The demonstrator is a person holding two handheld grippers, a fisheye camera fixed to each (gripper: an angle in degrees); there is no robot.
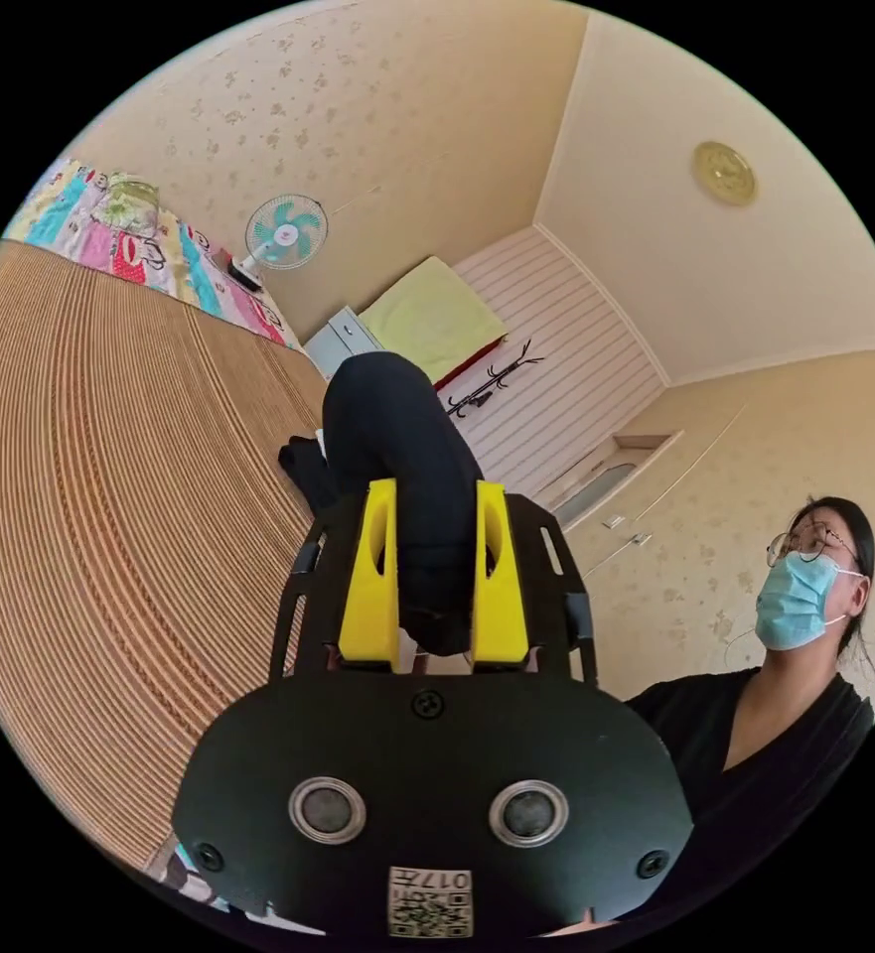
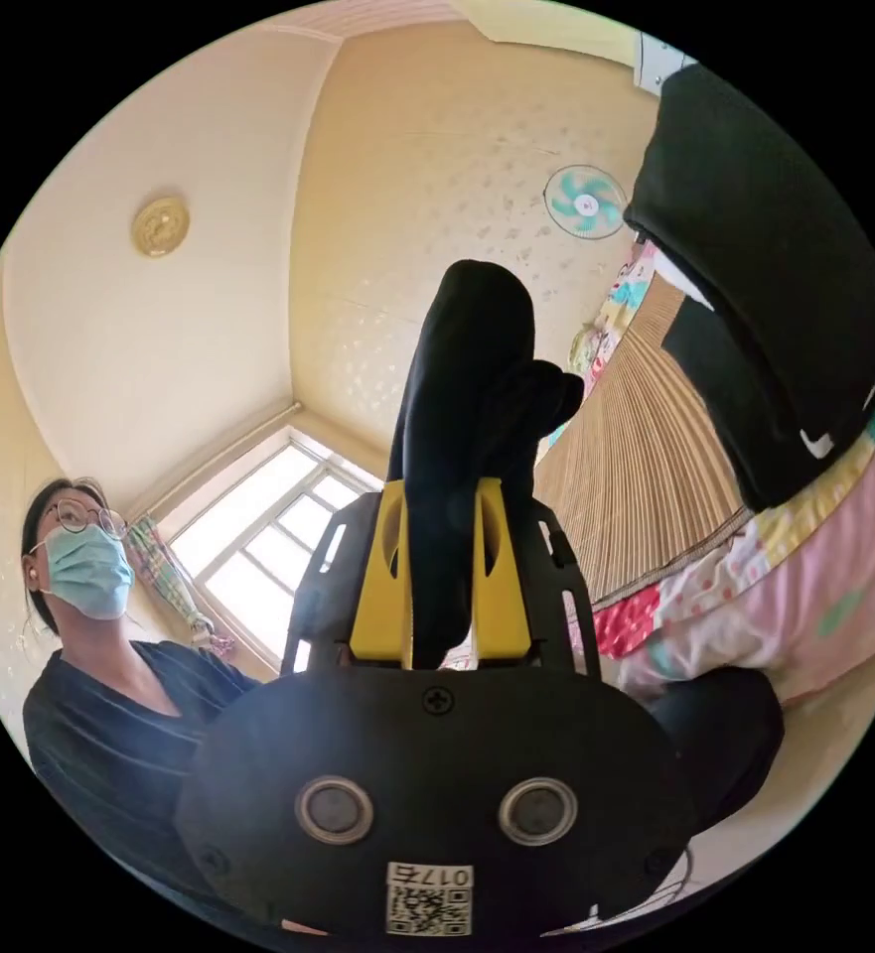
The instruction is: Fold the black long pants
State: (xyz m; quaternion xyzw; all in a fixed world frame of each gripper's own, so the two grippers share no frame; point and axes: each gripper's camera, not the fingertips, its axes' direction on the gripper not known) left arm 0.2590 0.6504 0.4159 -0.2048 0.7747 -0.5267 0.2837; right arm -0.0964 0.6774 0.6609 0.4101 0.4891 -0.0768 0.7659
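The mat (image 1: 109, 516), a ribbed straw-coloured surface, takes up the whole of one side in the left gripper view and appears again in the right gripper view (image 2: 646, 437). Along its edge runs a quilt (image 1: 129, 248) printed in bright colours, which the right gripper view shows as a pink and patterned border (image 2: 804, 566).

The pants (image 2: 765, 268) lie partly on the mat: in the right gripper view a broad black bulk of them rests over the mat and quilt edge, with a small white mark near its lower end. In that same view a bunch of the same black cloth rises between the yellow jaws of the right gripper (image 2: 439, 586); both jaws press on it from either side. In the left gripper view the left gripper (image 1: 435, 576) likewise pinches a black fold of the pants (image 1: 397, 437), which arches up from the jaws and trails down toward the mat beyond.

A person (image 1: 785, 685) in a dark top (mask and glasses on) stands at the edge of each view (image 2: 89, 685).

A window (image 2: 268, 536) shows bright behind the right gripper. A fan (image 1: 285, 231) stands beyond the quilt against the wall. A small round fitting (image 1: 724, 173) sits on the ceiling.
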